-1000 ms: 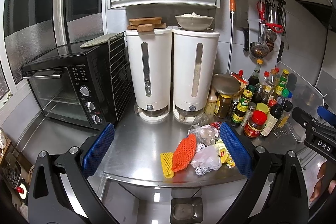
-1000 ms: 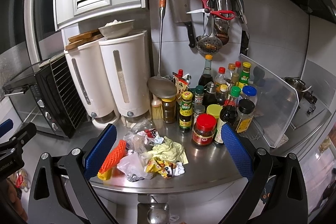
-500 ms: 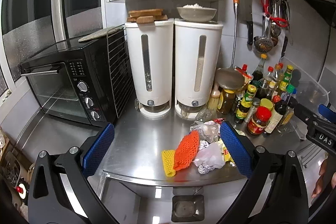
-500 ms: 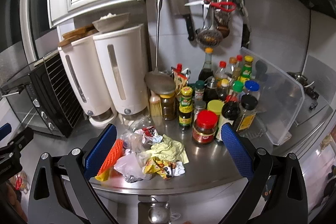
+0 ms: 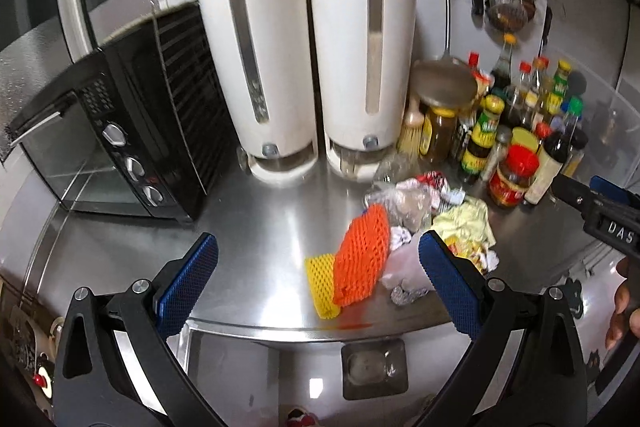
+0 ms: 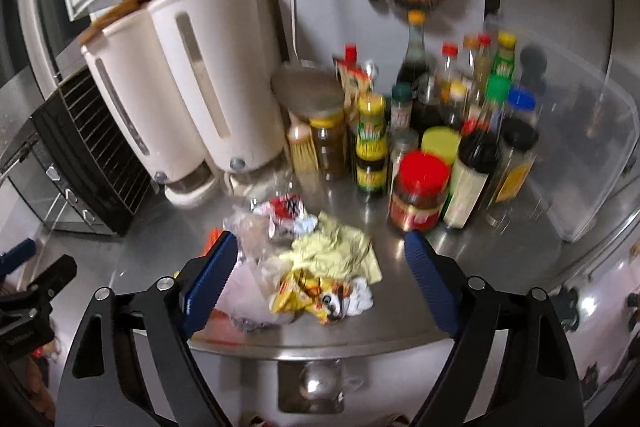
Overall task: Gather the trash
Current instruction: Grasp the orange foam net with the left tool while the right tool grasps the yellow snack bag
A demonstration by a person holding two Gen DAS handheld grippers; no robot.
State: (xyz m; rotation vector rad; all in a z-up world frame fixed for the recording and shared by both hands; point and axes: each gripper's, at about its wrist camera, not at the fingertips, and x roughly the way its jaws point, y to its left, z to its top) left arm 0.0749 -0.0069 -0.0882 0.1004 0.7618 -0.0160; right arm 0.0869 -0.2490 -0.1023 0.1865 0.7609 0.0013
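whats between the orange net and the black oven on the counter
Nothing: in the left wrist view the steel counter is bare between the orange net and the black oven.

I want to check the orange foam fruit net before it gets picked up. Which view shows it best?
The left wrist view: the orange foam fruit net lies in full sight on the steel counter. In the right wrist view only a sliver shows behind a blue finger.

Your left wrist view looks steeply down over the counter edge (image 5: 280,323), facing the white dispensers (image 5: 316,67), close in. Your right wrist view aims likewise from further right, toward the bottles (image 6: 440,131). Both share the trash pile (image 5: 404,227).
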